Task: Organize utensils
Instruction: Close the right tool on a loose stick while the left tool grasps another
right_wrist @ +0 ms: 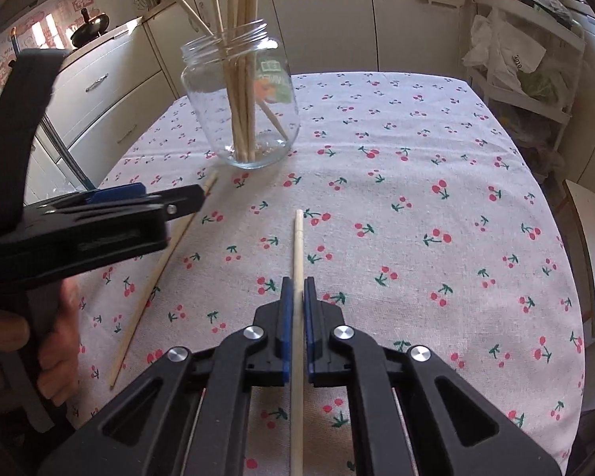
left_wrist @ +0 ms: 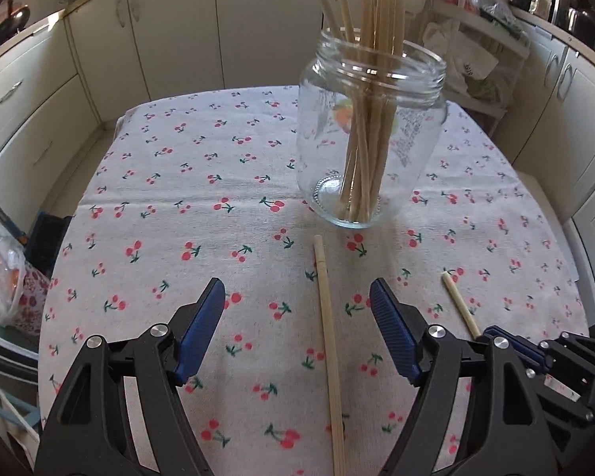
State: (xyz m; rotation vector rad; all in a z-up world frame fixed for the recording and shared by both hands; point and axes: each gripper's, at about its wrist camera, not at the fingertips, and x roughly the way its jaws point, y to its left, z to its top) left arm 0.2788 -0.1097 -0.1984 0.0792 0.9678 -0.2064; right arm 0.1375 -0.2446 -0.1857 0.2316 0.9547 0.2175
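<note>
Ribbed blue fingers (right_wrist: 285,317) clamp a slender wooden chopstick (right_wrist: 298,246).

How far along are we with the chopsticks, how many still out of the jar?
Done: a bunch of chopsticks already stands in the jar. In hand: the right gripper is shut on one chopstick. Left: one loose chopstick lies on the tablecloth between the open left gripper's fingers, not gripped. So two remain outside.

Glass jar (left_wrist: 371,139) holds upright chopsticks (left_wrist: 371,119); two lie loose.
</note>
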